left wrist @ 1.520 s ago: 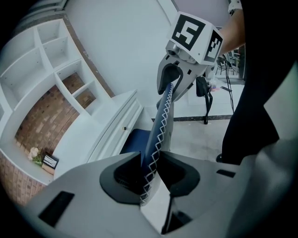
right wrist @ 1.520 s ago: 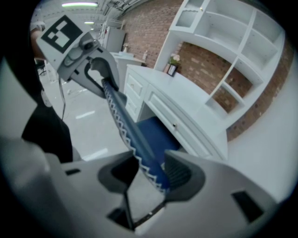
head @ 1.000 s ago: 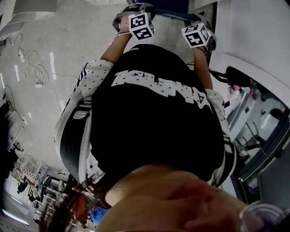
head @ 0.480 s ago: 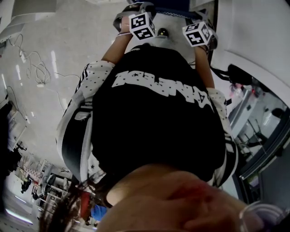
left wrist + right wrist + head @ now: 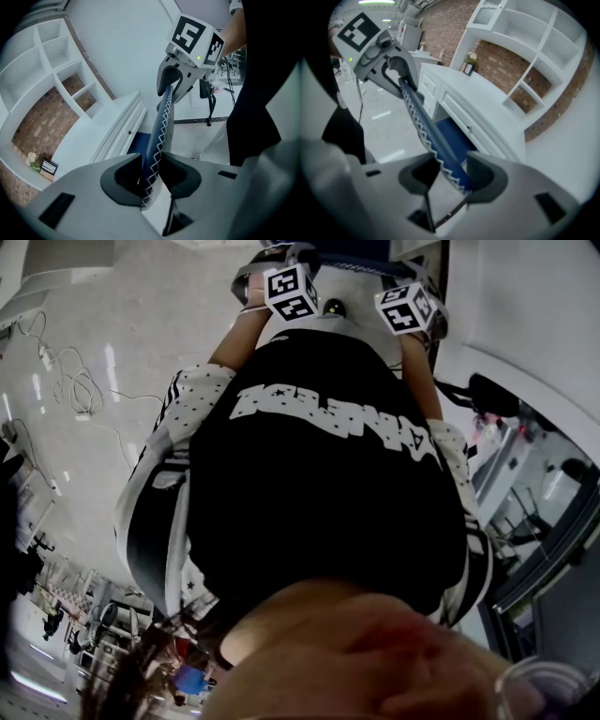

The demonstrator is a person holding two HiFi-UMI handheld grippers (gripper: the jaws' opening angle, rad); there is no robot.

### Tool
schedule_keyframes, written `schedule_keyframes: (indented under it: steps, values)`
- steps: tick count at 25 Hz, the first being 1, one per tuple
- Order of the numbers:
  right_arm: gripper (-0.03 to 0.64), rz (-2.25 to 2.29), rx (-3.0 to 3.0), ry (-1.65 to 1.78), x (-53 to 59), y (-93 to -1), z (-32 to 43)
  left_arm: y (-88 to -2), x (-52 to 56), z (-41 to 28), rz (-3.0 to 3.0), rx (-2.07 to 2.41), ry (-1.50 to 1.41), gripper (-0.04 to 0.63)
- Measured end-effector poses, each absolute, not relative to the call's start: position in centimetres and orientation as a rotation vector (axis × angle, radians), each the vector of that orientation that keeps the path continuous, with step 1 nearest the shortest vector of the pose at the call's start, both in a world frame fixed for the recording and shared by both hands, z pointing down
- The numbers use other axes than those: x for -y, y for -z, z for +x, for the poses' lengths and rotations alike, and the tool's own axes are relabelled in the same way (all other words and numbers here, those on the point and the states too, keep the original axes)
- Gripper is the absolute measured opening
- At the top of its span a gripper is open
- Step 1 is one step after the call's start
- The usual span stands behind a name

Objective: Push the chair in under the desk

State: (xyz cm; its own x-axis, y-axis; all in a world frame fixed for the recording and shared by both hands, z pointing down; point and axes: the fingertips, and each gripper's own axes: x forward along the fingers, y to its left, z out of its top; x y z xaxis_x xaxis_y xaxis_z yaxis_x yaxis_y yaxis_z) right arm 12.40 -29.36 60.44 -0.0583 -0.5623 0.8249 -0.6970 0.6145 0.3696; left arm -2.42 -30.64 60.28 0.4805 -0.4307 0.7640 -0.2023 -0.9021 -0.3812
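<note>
So the left gripper (image 5: pixel 151 174) is closed on the top edge of the chair (image 5: pixel 161 126). That's the blue backrest rim with the white zigzag stitching, and the right gripper (image 5: pixel 451 176) is clamped on the same rim further along. The chair sits right up against the white surface (image 5: pixel 473 93), with more blue showing just below the drawers (image 5: pixel 461 115). White shelves (image 5: pixel 525 47) stand behind against a brick wall.
</note>
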Motion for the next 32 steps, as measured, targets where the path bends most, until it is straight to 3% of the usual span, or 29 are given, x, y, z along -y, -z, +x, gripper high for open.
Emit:
schedule_keyframes:
  steps: [32]
  values:
    - [0.183, 1.000, 1.757, -0.115, 34.5, -60.0, 12.7, -59.9, 35.7, -2.1, -2.470, -0.586, 1.412, 0.135]
